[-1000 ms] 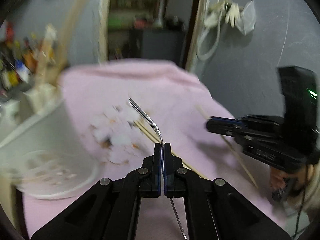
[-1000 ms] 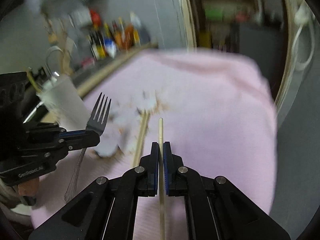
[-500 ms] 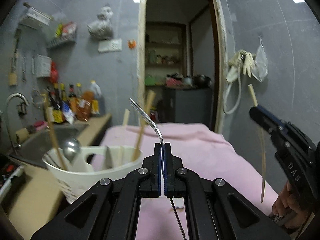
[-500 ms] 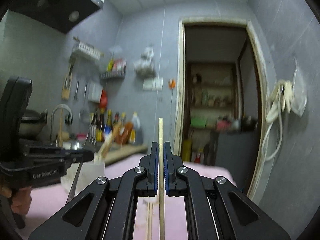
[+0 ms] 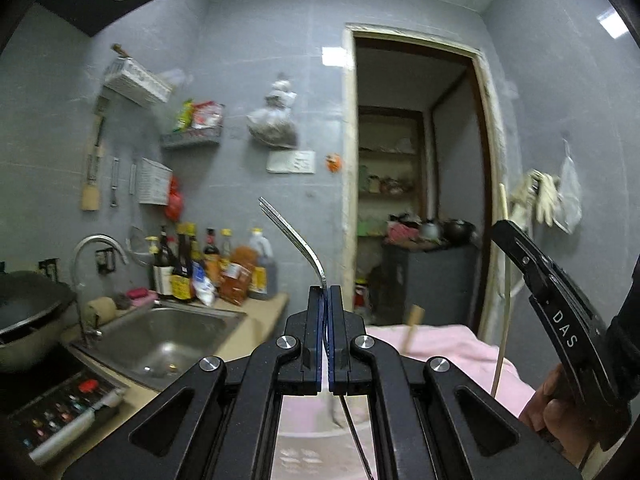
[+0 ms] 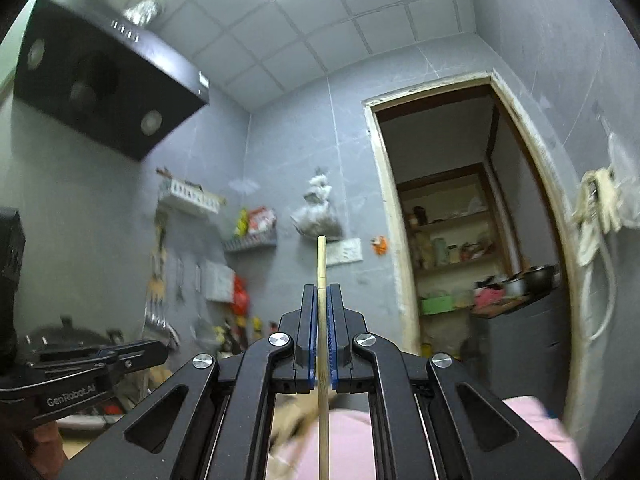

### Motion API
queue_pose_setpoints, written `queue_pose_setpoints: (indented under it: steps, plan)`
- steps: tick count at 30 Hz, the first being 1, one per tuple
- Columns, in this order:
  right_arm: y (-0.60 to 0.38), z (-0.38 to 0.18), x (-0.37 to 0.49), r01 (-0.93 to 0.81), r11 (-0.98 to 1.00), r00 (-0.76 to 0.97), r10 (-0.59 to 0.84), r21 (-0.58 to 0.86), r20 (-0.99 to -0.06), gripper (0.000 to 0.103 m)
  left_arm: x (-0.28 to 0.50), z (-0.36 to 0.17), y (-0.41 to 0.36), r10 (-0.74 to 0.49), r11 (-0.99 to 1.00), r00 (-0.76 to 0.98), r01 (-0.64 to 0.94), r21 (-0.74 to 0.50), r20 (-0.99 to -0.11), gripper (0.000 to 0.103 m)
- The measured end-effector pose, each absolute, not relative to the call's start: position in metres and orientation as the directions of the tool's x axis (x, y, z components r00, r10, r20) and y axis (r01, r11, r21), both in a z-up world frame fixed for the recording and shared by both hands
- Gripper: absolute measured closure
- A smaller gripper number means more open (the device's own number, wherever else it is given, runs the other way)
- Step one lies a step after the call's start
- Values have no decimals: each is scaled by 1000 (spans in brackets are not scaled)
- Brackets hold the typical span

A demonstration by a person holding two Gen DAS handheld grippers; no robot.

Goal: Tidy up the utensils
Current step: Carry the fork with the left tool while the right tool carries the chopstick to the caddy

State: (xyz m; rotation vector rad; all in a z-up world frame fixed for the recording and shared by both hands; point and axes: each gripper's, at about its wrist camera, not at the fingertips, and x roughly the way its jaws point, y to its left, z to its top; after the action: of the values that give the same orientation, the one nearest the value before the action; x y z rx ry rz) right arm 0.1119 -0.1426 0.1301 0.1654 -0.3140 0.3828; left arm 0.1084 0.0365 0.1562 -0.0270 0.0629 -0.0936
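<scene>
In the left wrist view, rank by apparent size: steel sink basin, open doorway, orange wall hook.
1. Open doorway
2. Steel sink basin
3. Orange wall hook
The sink sits nearer the camera, so true sizes stay unsure.

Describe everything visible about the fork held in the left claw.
The fork looks like shiny metal, slim and curved, seen nearly edge-on, so its tines read as thin lines at the upper-left tip. The left claw is shut on its neck, pads pressing both sides. The head rises up and to the left above the claw, in the air before the grey wall; the thin handle runs down below the pads toward the picture's bottom edge. Nothing else touches it.
</scene>
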Motion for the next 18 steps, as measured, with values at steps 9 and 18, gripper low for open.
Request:
queue_pose_setpoints:
  steps: [9,18]
  plan:
    - [-114,141,151,-488,855,838,403,175,367,100,123,159,89,85,990,996,-86,-109,-23,103]
    - [-96,126,171,-485,860,840,408,157,358,100,154,142,106,170,977,985,-170,-130,-10,103]
